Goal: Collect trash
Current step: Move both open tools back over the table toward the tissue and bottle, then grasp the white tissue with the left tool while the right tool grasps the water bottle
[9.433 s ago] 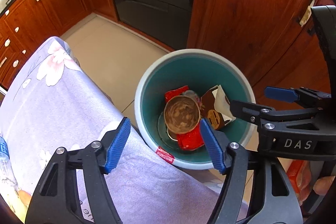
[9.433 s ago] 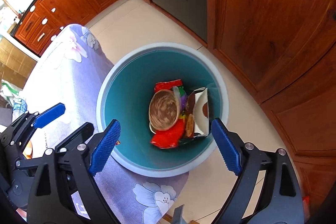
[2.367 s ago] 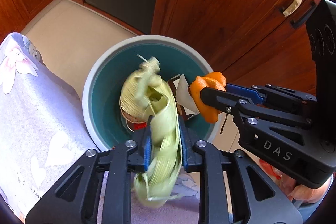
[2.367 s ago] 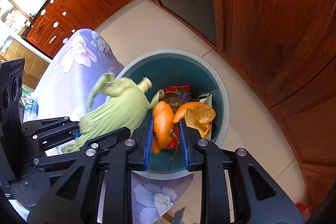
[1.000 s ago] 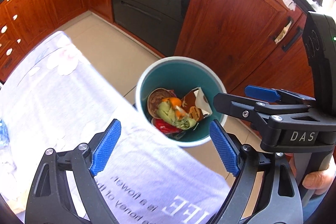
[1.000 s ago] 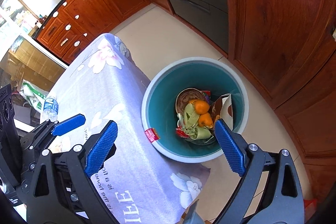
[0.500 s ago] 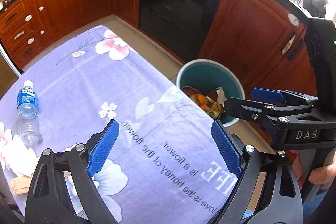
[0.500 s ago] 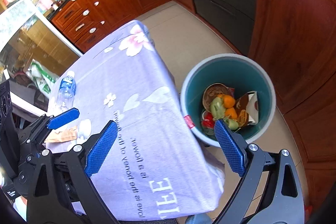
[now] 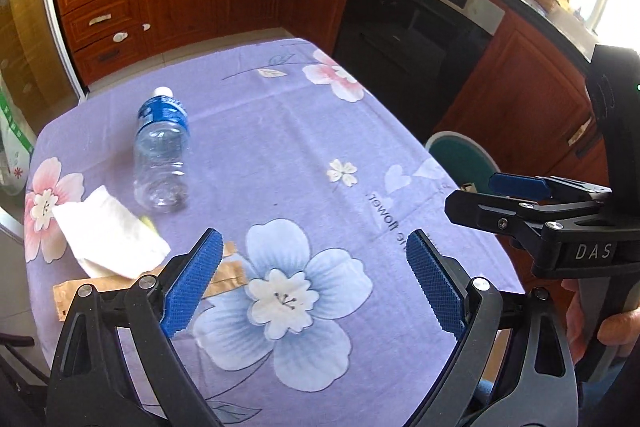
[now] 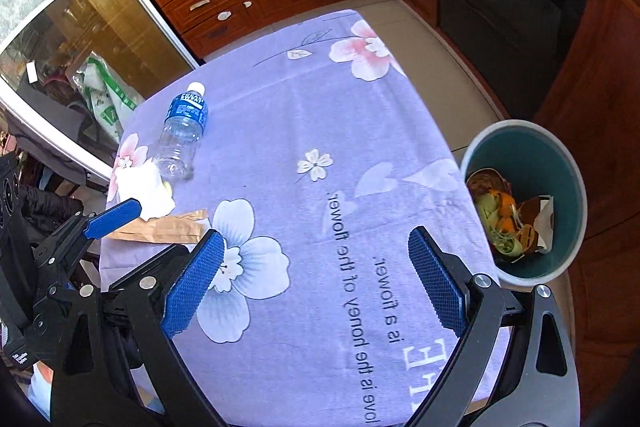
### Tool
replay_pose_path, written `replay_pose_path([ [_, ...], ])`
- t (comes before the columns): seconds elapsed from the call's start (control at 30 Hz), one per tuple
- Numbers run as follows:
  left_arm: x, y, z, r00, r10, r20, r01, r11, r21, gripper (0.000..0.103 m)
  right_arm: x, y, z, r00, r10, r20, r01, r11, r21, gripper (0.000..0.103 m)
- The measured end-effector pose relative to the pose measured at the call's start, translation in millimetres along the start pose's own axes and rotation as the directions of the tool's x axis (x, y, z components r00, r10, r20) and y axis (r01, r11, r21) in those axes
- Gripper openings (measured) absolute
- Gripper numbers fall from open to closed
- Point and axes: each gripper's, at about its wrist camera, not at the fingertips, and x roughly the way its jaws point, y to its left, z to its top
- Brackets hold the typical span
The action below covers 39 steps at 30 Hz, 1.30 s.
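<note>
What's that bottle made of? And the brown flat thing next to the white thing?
The bottle looks like clear, shiny plastic: see-through, with a blue label. The brown flat piece looks like matte kraft paper, creased. The white piece seems soft tissue paper.

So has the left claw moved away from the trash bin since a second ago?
Yes. The left claw has swung from over the trash bin to above the table; the bin now sits off to its right.
</note>
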Motion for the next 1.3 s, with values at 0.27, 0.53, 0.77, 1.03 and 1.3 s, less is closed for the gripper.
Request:
replay_pose_path([
  [0.27,-21,102,-19,0.994,0.113,0.007,-0.112,0.988,-0.109,0.093,41,79,21,0.998,0.003,-0.068,-0.012,0.992,-0.129,0.089],
  [0.53,-21,195,-30,0.984,0.177,-0.027,-0.178,0.948,-0.262,0.093,96,141,53,0.99,0.015,-0.141,-0.045,0.976,-0.211,0.089],
  [0.77,4,217,-25,0.986,0.151,-0.064,-0.163,0.946,-0.28,0.093,139,161,75,0.985,0.033,-0.168,-0.066,0.979,-0.195,0.089],
  [1.03,27,214,-17,0.991,0.12,-0.066,-0.133,0.96,-0.248,0.081,180,168,94,0.981,0.048,-0.185,-0.081,0.982,-0.171,0.089],
  [1.3,37,207,-18,0.993,0.08,-0.084,-0.098,0.966,-0.238,0.041,194,181,94,0.984,0.075,-0.162,-0.11,0.97,-0.215,0.085],
])
